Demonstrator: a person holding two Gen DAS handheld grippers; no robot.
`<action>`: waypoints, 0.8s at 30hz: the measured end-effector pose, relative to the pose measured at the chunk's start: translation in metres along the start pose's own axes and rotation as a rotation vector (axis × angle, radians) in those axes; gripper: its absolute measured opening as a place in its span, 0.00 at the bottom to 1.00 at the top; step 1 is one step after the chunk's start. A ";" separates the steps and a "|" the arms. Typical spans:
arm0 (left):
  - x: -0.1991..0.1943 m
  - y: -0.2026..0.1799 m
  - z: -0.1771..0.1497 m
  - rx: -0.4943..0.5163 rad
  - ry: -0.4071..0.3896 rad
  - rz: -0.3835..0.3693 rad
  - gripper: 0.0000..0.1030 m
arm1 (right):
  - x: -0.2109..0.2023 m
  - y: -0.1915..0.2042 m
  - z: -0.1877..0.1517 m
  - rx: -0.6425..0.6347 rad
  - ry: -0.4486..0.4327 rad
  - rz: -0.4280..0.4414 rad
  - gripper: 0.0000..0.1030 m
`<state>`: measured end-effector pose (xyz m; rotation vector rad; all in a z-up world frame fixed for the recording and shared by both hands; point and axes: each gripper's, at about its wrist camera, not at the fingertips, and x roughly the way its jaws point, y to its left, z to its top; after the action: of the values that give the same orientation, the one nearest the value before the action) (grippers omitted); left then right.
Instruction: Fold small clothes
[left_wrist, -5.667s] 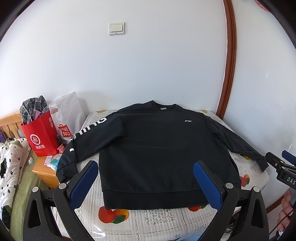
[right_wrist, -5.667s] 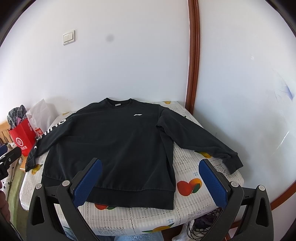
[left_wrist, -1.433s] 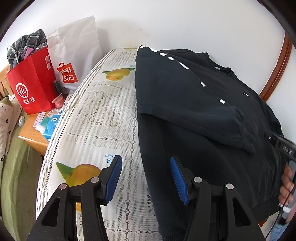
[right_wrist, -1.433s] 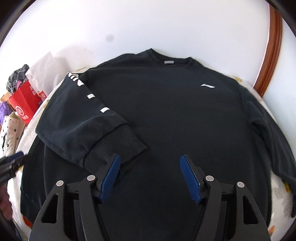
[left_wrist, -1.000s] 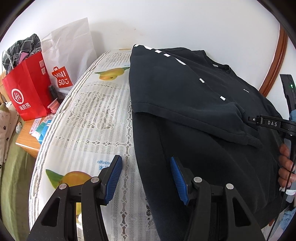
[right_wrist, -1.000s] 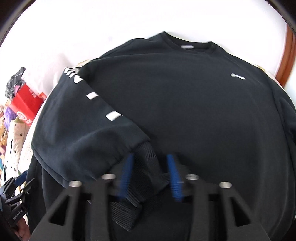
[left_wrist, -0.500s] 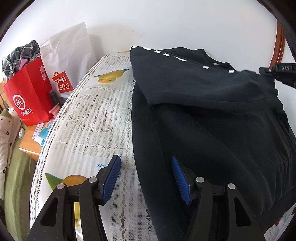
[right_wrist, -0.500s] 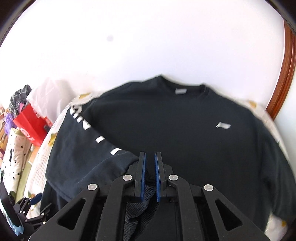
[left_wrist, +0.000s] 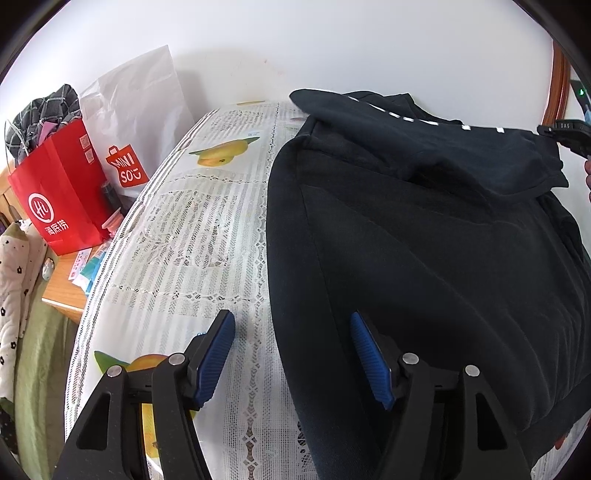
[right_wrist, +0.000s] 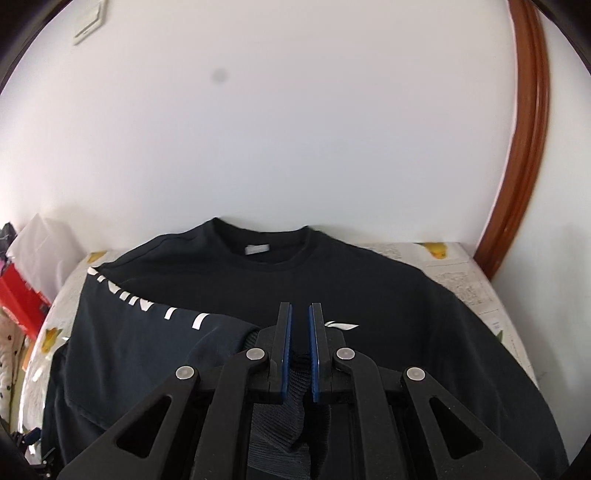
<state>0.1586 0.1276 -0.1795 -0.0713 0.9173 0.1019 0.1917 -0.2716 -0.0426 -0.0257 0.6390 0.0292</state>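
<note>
My right gripper (right_wrist: 299, 350) had clamped the ribbed cuff (right_wrist: 291, 373) of the lettered sleeve (left_wrist: 424, 147), lifted across the sweatshirt (left_wrist: 424, 277) chest. Left gripper (left_wrist: 291, 354) was opening, nothing between its pads, straddling the sweatshirt's side edge (first fold underway, I'd guess; the rest remained).

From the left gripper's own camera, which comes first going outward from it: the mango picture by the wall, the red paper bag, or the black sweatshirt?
1. Black sweatshirt: its edge lies between the opening fingers of the left gripper.
2. Red paper bag: off the table's left side.
3. Mango picture: far end, near the wall.
</note>
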 end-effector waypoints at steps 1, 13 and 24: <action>0.000 0.000 0.000 0.000 -0.001 0.001 0.63 | 0.004 -0.014 0.000 0.014 0.000 -0.028 0.08; -0.001 0.002 0.000 0.004 0.018 -0.012 0.63 | 0.047 -0.084 -0.046 0.169 0.209 -0.113 0.21; -0.030 0.004 -0.028 0.011 0.049 -0.079 0.61 | -0.049 -0.085 -0.141 -0.008 0.241 -0.140 0.54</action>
<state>0.1175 0.1273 -0.1727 -0.1001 0.9624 0.0216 0.0708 -0.3619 -0.1252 -0.0827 0.8765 -0.1077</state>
